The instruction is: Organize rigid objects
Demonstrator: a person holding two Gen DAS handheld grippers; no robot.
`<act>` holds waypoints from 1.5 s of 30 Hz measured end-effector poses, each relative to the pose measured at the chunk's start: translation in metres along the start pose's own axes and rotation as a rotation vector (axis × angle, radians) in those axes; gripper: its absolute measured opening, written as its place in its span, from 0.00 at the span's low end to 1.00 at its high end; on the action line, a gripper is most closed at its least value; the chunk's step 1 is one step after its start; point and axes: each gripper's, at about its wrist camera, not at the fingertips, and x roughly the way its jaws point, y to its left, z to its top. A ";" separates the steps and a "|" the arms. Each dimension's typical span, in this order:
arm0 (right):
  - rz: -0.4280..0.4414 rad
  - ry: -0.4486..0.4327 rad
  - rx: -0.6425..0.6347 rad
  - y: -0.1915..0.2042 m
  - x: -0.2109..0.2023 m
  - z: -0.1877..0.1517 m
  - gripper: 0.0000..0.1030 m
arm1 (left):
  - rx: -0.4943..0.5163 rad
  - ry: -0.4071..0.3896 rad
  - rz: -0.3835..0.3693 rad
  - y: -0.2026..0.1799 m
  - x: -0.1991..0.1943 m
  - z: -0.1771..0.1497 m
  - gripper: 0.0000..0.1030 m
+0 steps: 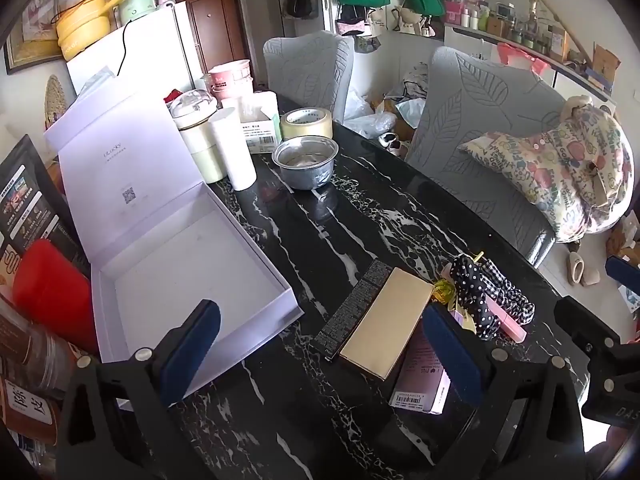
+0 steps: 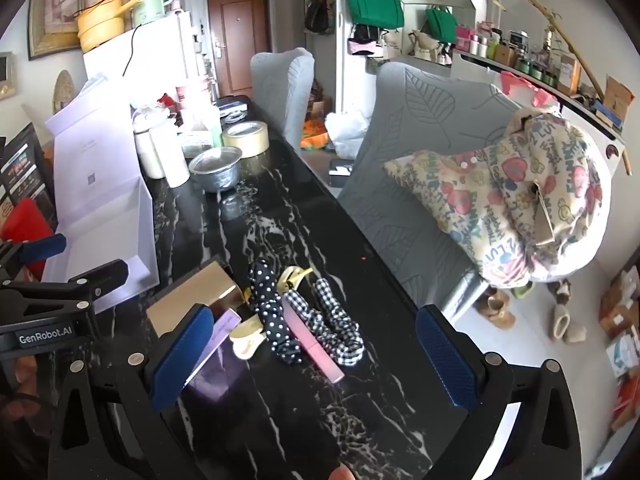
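Observation:
On the black marble table [image 1: 320, 216] lies an open, empty white box [image 1: 188, 276] with its lid raised. To its right are a gold box [image 1: 386, 322], a black box [image 1: 354, 308], a purple carton [image 1: 422, 376], a pink stick [image 2: 314, 340], a polka-dot scrunchie [image 2: 272, 316], a checked scrunchie [image 2: 336, 332] and a pale hair clip [image 2: 246, 338]. My left gripper [image 1: 320, 356] hovers open over the gold and black boxes, with nothing between its pads. My right gripper [image 2: 316, 360] stands open above the pink stick and scrunchies, holding nothing.
At the table's far end stand a metal bowl [image 1: 306, 162], a tape roll [image 1: 306, 124], white cylinders [image 1: 234, 148] and a lidded jar [image 1: 198, 136]. A red case [image 1: 52, 292] sits left of the box. Grey chairs [image 1: 480, 128] line the right edge, one bearing a patterned cushion [image 2: 520, 200].

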 end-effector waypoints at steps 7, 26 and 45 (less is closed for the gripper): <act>-0.002 0.006 -0.007 0.001 0.000 -0.001 1.00 | 0.001 0.004 -0.012 0.000 -0.001 0.001 1.00; -0.008 0.005 -0.005 0.000 -0.006 -0.005 1.00 | 0.013 -0.002 -0.016 0.000 -0.007 0.000 1.00; -0.011 0.001 0.001 -0.004 -0.010 -0.007 1.00 | 0.029 -0.012 -0.022 -0.004 -0.013 -0.001 1.00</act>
